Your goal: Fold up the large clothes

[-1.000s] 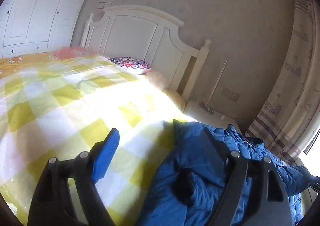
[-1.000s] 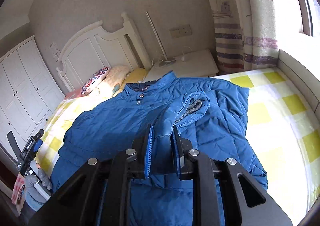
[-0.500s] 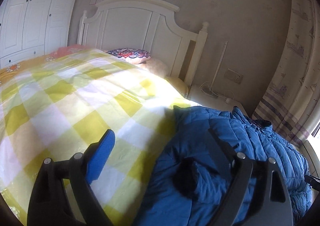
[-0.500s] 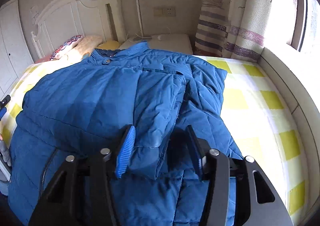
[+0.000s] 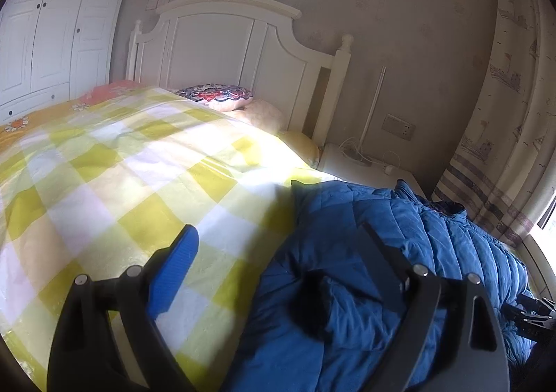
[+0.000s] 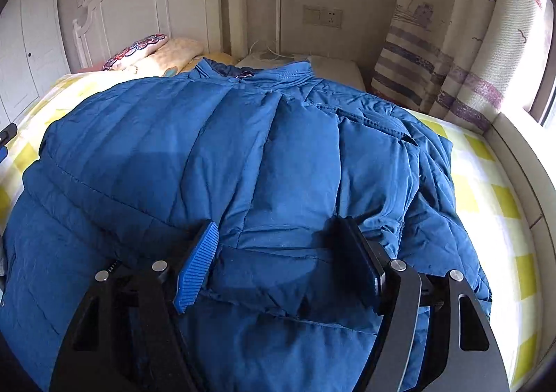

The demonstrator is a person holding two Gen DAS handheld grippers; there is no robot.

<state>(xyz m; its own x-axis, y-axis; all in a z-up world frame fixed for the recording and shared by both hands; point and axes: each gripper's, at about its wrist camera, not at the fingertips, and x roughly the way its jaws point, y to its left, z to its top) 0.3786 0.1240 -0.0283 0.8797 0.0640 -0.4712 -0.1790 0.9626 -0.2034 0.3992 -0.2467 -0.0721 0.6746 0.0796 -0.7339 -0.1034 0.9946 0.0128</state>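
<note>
- We see the bed (image 5: 104,163), covered with a yellow-and-white checked sheet, filling most of the left wrist view; its white headboard (image 5: 226,44) stands against the far wall.
- We find the blue padded jacket (image 6: 243,156) lying flat on the bed on the window side. Its long axis runs from the hem nearest the right wrist camera to the collar (image 6: 278,74), which points toward the bedside table and the wall.
- One sleeve (image 6: 305,190) lies folded over the jacket body, running roughly along the same axis, with its end nearest the right wrist camera.
- We note the striped curtain (image 6: 451,55) hanging at the window side, beyond the jacket.
- We see a patterned pillow (image 5: 217,97) resting at the headboard, well apart from the jacket.
- Right gripper (image 6: 278,253): we see both fingers spread wide, straddling the end of the folded sleeve with clear gaps at each pad; nothing is gripped. A second ago the pads pinched the sleeve, raised above the jacket; the sleeve now lies on the body.
- Left gripper (image 5: 278,253): we see the fingers wide apart over the jacket's near edge, one finger above the sheet, the other above the blue fabric, holding nothing. Its view has changed only slightly since the earlier frame.
</note>
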